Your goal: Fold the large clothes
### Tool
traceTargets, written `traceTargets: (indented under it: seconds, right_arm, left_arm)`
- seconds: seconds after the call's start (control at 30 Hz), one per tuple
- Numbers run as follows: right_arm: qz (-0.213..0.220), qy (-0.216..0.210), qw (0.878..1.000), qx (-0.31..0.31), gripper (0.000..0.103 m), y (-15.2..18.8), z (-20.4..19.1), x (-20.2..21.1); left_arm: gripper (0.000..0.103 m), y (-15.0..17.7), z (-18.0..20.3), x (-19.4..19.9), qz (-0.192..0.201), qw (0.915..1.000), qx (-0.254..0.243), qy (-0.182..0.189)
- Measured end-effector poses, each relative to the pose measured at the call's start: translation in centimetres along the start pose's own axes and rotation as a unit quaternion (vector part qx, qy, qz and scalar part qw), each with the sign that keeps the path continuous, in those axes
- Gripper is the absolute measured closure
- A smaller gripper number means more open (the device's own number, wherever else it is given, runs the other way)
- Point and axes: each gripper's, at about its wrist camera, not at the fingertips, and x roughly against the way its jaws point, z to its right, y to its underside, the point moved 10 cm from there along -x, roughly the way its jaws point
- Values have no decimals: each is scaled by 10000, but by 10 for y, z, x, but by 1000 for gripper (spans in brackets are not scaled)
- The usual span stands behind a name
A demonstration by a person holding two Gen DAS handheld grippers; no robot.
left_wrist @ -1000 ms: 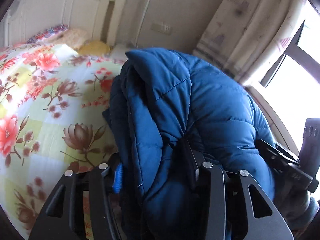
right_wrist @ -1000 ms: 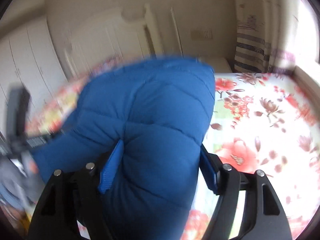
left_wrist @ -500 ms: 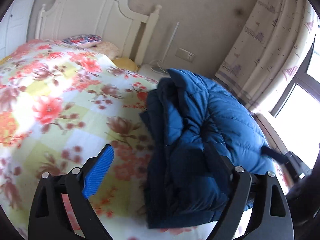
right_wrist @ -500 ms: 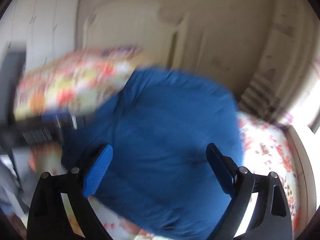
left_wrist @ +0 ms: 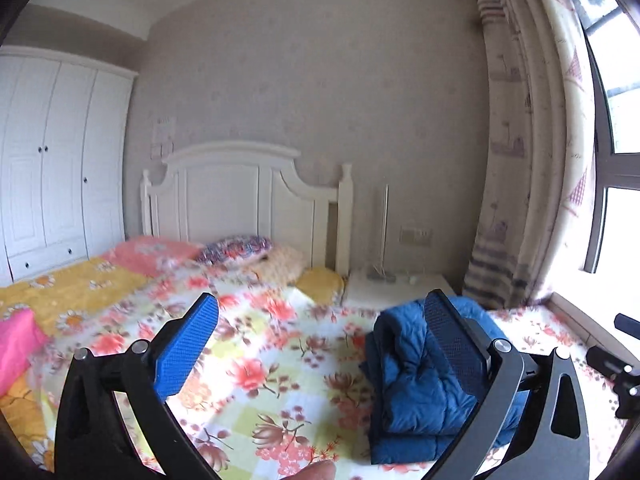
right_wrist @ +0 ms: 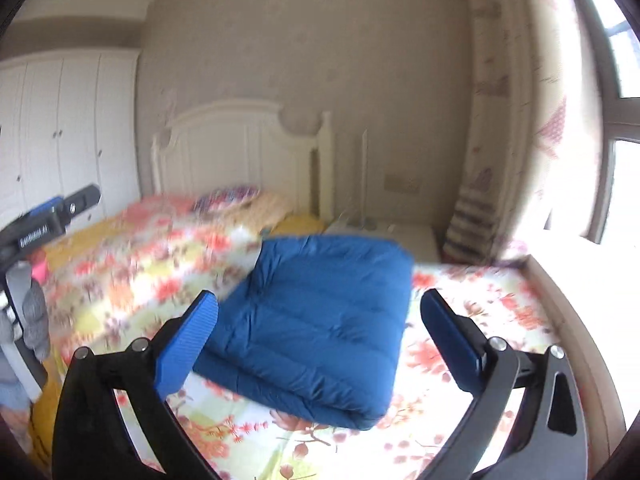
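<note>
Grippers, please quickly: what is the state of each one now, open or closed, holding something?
Left gripper: open, holding nothing.
Right gripper: open, holding nothing; folded blue jacket lies on the bed.

— What is the left gripper [left_wrist: 320, 344] showing?

— Black angular arms are carrying two ribbed blue pads [left_wrist: 188, 350], and silver screws [left_wrist: 139, 346] are sitting at the joints. A bit of bare fingertip [left_wrist: 316, 470] is peeking in at the bottom edge.

— And the right gripper [right_wrist: 318, 340]?

— It is wearing the same black frame, blue pads and silver screws. From the right wrist view, a grey knit glove [right_wrist: 36, 320] is showing, with white lettering on the other gripper's black body.
</note>
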Motion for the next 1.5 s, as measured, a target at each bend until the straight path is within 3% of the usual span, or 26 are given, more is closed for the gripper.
traceTargets:
  seconds: [0.07,0.2,0.43,1.5]
  right_arm:
    - [76,190,9998,47,2,1,2,15]
    - [-157,509,9985,146,2,30,1,24]
    - [-740,429,9963,-20,2,81,2,9]
    - [-839,295,9959,169,2,93,-24,1]
  left_arm:
    - [4,-1,15,13,26,9996,-208,165]
    - [4,30,44,19,-406,9965,-612,390]
    - [4,98,75,3,-1251,9868,-840,585]
    - [4,118,70,5,-1415,9851,-850,488]
